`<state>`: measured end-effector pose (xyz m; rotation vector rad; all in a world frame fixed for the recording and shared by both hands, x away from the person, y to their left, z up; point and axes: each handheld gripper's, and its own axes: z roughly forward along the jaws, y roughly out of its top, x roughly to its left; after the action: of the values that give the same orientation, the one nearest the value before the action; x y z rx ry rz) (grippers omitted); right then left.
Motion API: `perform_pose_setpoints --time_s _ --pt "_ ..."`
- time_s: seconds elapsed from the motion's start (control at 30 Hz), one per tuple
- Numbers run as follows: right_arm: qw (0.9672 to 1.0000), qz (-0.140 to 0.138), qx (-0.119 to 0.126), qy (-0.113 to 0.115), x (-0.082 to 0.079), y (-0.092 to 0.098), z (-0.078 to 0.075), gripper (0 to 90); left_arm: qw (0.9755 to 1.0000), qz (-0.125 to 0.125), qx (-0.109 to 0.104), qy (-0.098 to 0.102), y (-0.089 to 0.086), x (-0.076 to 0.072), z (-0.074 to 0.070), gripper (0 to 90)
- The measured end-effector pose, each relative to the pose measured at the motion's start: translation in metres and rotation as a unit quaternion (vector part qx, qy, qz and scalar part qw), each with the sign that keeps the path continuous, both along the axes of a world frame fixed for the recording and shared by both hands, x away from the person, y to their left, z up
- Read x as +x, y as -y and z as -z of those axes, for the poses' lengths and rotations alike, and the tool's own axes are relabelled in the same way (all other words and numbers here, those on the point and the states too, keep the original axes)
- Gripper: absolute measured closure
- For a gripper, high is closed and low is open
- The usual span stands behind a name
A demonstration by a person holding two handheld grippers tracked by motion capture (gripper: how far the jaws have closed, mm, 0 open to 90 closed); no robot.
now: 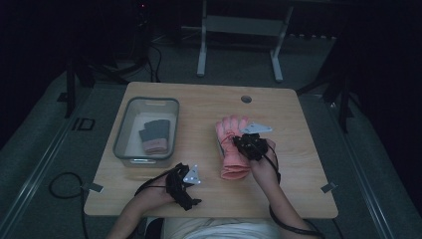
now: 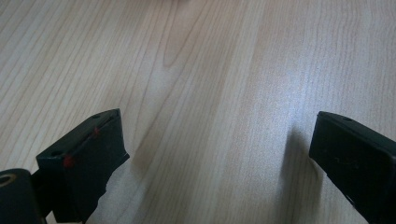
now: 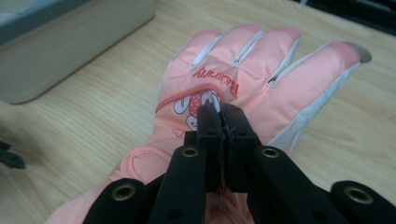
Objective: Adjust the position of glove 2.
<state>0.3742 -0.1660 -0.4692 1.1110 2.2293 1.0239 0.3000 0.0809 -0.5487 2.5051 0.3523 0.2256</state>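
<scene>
the right gripper has its jaws pinched on the back of the pink glove at mid-table — next, likely a lift toward the bin near the left edge; the left gripper rests open, empty.

Pink glove flat on table, back up; fingers spread; cartoon print, partly hidden.

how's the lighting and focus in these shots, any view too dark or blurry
High view: dim all over, the floor around the table nearly black, the pink glove still readable. Left gripper view: bright, wood grain sharp, soft shadows under the open left tongs. Right gripper view: well lit, glove sharp, near arms of the right tongs slightly soft.
</scene>
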Motion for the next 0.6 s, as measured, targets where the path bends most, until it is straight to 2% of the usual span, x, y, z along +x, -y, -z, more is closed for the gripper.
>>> perform_pose_setpoints --time_s 0.23,0.4,0.6 --pt "0.9997 0.008 0.006 -0.024 0.006 0.000 0.016 86.5 1.0000 -0.001 -0.001 -0.001 0.001 0.000 0.000 3.1" --pt "0.9995 0.012 0.005 -0.028 0.008 -0.001 0.027 84.8 1.0000 -0.001 -0.001 -0.002 0.001 -0.001 0.000 3.1" --pt "0.9994 0.007 0.000 -0.033 0.012 -0.002 0.028 82.4 1.0000 0.001 -0.005 -0.002 0.001 -0.001 0.000 3.1"
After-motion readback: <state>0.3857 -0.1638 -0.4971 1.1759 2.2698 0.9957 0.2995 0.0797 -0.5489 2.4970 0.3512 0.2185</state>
